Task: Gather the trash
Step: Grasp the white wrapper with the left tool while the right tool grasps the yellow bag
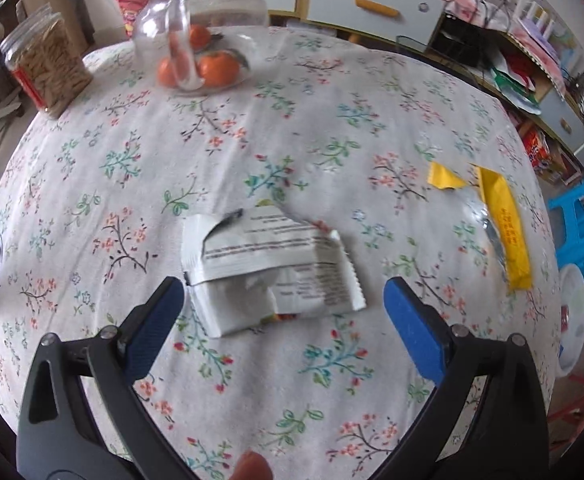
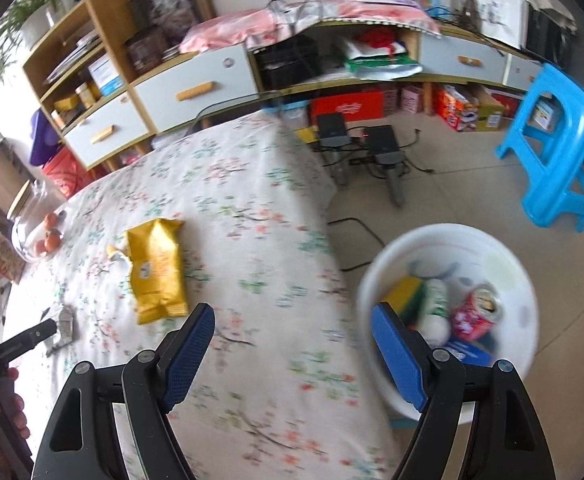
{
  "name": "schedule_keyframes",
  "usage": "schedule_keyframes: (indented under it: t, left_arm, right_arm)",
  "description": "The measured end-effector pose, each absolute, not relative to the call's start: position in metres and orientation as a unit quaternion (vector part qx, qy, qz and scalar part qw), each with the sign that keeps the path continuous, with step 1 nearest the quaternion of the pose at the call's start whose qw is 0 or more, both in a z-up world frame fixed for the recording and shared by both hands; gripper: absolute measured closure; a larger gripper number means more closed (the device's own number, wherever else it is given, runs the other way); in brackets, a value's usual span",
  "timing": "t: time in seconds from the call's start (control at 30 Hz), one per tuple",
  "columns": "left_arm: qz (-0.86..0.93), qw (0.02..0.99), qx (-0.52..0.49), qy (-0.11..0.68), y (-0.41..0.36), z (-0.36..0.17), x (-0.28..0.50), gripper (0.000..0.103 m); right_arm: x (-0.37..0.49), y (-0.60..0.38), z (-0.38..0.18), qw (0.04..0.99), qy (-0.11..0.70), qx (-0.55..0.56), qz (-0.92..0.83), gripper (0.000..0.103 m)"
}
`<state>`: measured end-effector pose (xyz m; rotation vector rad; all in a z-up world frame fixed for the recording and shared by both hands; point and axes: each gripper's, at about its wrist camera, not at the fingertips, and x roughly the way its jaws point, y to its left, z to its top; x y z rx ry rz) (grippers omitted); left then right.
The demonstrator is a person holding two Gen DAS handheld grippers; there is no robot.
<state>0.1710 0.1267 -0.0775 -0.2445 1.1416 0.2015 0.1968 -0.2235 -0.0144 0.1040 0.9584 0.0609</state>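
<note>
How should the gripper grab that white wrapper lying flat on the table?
Best guess: come down from above with the left gripper, which is open right over the white wrapper. It lies flat and crumpled on the tablecloth, with a torn flap raised along its far edge. Pinch across the puffed-up middle or that lifted flap, since flat edges give the fingers nothing to catch.

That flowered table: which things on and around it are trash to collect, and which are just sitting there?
For the job:
- torn white paper wrapper
- yellow foil snack wrapper
- white round plastic bin on the floor, already holding a red can

Just lying about:
- clear glass jar
- oranges
- blue plastic stool
</note>
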Motion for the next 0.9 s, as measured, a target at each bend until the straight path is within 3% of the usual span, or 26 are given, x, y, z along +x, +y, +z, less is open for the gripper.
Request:
schedule_keyframes:
  t: [0.37,0.6,0.73,0.9]
  left_arm:
    - [0.081,0.819,-0.151,0.547,0.135,-0.093,0.185,0.003]
    - [0.079,0.825,-0.121,0.546,0.123,-0.097,0.190,0.003]
    - [0.062,0.831,-0.101,0.544,0.115,-0.094,0.188,0.019]
    - [0.039,0.835,-0.107,0.538,0.119,-0.089,0.180,0.032]
  right_arm:
    - [0.225,-0.160,-0.037,0.872,0.484,0.033,0.065,0.021]
    - [0.238,-0.133,-0.057,0.856,0.509,0.043,0.086,0.021]
    - [0.245,-0.123,-0.067,0.851,0.518,0.034,0.084,0.021]
    - [0.251,-0.117,-0.076,0.852,0.518,0.013,0.074,0.021]
